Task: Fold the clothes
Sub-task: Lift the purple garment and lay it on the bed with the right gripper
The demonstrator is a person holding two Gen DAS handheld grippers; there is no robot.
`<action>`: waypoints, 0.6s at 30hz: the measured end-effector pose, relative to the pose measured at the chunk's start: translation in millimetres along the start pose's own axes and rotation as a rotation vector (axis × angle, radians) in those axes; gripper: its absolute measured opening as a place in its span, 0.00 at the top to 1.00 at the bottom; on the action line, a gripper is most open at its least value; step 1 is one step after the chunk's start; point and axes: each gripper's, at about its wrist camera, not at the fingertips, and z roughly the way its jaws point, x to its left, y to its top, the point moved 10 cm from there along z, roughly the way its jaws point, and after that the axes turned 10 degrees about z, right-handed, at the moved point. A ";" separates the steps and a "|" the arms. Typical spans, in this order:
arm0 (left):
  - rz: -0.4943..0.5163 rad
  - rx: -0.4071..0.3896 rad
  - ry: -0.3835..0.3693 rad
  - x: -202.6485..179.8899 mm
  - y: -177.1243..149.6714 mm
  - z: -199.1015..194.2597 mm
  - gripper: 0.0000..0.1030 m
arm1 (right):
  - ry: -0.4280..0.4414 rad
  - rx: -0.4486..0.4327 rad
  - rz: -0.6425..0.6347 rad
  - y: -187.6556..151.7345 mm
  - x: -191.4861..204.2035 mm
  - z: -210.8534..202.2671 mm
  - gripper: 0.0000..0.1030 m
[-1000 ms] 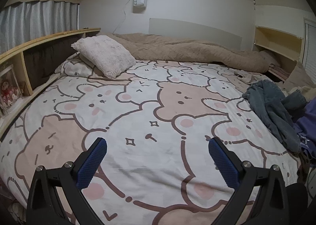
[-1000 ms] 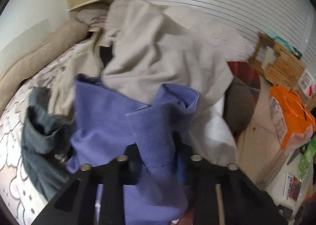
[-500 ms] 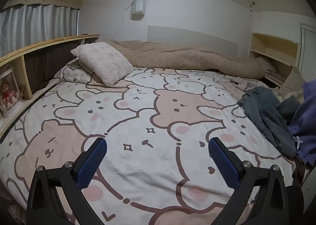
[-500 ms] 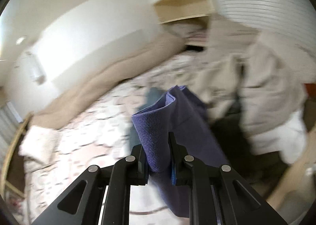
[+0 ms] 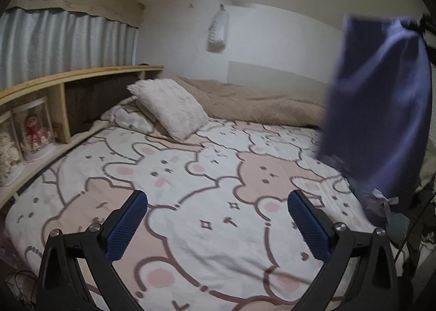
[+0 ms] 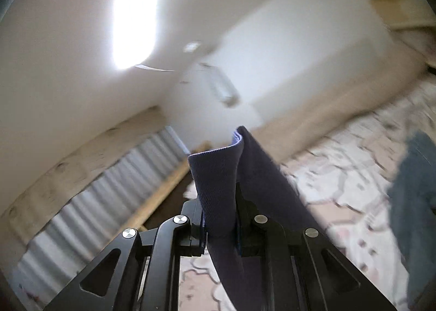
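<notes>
A purple garment (image 5: 378,109) hangs in the air at the right of the left wrist view, with a small bow near its lower edge. My right gripper (image 6: 219,215) is shut on its top edge (image 6: 218,174) and holds it high above the bed. My left gripper (image 5: 218,222) is open and empty, low over the near part of the bear-print bedsheet (image 5: 207,180). A blue-grey garment (image 6: 417,174) lies on the bed at the right of the right wrist view.
A fluffy white pillow (image 5: 170,108) and a rumpled tan duvet (image 5: 259,103) lie at the head of the bed. A wooden shelf (image 5: 62,84) with glass-cased dolls runs along the left side, under grey curtains (image 5: 62,46).
My right gripper has lifted the purple garment off the pile at the bed's right side and swung it up over the bed. It now hangs in the left wrist view. The left gripper has tilted upward.
</notes>
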 end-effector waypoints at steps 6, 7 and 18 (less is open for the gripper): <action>-0.011 -0.015 0.061 27.3 0.7 -9.7 0.00 | -0.041 0.054 -0.050 -46.0 -27.6 45.5 0.84; -0.011 -0.008 0.066 29.7 -1.8 -8.3 0.00 | -0.096 0.092 -0.052 -70.5 -53.0 55.8 0.84; 0.024 0.145 0.010 -6.8 -43.0 47.0 0.00 | -0.311 0.431 -0.144 -337.3 -189.8 86.3 0.84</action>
